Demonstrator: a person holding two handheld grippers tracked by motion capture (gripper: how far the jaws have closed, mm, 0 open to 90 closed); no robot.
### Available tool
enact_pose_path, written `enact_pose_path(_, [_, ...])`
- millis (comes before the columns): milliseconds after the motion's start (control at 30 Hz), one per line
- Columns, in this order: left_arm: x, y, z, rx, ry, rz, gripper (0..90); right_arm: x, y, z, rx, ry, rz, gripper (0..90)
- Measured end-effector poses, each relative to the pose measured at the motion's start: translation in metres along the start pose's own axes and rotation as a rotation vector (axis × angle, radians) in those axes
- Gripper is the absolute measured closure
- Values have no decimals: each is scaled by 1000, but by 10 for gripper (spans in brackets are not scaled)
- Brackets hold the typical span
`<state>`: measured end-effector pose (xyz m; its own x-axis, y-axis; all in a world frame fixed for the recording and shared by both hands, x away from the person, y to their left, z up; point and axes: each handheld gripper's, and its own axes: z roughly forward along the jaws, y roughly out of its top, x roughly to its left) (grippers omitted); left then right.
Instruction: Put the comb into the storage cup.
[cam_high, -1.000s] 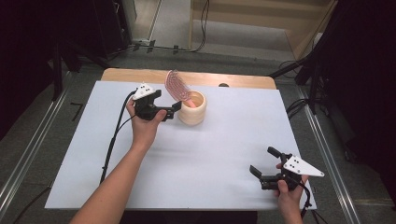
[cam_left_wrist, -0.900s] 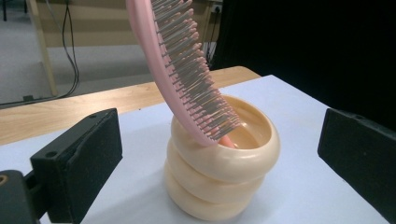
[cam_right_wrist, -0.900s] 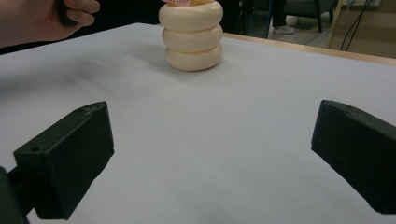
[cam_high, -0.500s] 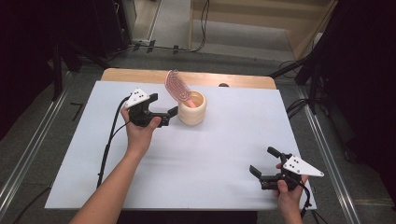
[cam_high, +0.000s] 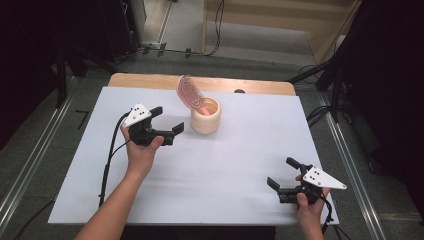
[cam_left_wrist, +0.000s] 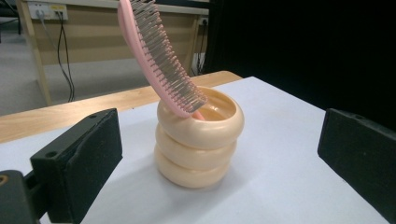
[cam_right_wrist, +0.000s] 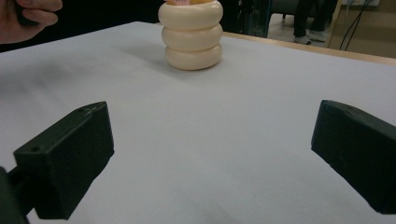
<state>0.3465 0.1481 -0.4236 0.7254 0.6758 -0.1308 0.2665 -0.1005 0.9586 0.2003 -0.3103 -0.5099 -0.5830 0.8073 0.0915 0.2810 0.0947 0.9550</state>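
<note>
A cream ringed holder (cam_high: 206, 116) (cam_left_wrist: 198, 137) (cam_right_wrist: 192, 35) stands upright on the white table (cam_high: 235, 150) toward the back middle. A pink hairbrush (cam_high: 189, 92) (cam_left_wrist: 159, 51) sits handle-down in it, its bristled head leaning out to the left. My left gripper (cam_high: 167, 120) (cam_left_wrist: 219, 163) is open, a little left of the holder and apart from it, jaws pointing at it. My right gripper (cam_high: 281, 173) (cam_right_wrist: 212, 161) hovers open over bare table at the front right, with nothing between its jaws.
A wooden strip (cam_high: 150, 80) runs along the table's back edge. The left gripper's cable (cam_high: 107, 165) trails down the table's left side. Dark floor, metal rails (cam_high: 30, 160) and cables surround the table.
My left gripper has drawn back from the holder, toward the left and nearer the person. The right gripper has stayed where it was.
</note>
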Motion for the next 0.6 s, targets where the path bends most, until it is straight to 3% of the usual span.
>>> enact_pose_path(300, [-3,-10,-23,-4,13,15,0,0,0,0,1,-2,-1,0])
enact_pose_path(600, [2,-27,-47,-10,36,-8,0,2,0,1,5,-3,-6,0])
